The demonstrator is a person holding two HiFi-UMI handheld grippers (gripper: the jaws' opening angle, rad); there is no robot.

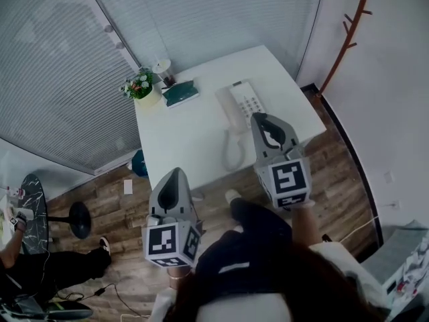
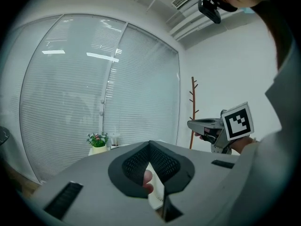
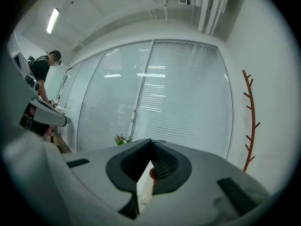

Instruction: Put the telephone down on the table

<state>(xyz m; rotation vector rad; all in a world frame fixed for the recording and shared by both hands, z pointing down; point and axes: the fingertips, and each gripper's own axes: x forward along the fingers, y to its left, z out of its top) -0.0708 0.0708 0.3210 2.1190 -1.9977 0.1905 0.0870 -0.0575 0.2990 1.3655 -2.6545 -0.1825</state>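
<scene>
White telephone (image 1: 240,104) sits on the white worktop (image 1: 181,139), its cord (image 1: 232,151) looping toward the near edge. The right tool (image 1: 263,119), jaws pressed together on nothing, points at it without touching. The left tool (image 1: 175,174) (also pressed together, empty) is held short of the worktop, above the wooden floor (image 1: 120,210). A potted plant (image 1: 141,86) and a teal box (image 1: 179,94) occupy the far corner.

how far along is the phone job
Done, it seems: the telephone lies on the table. In hand: nothing; the left gripper and right gripper are both shut and empty. Left: nothing visible to do.
</scene>
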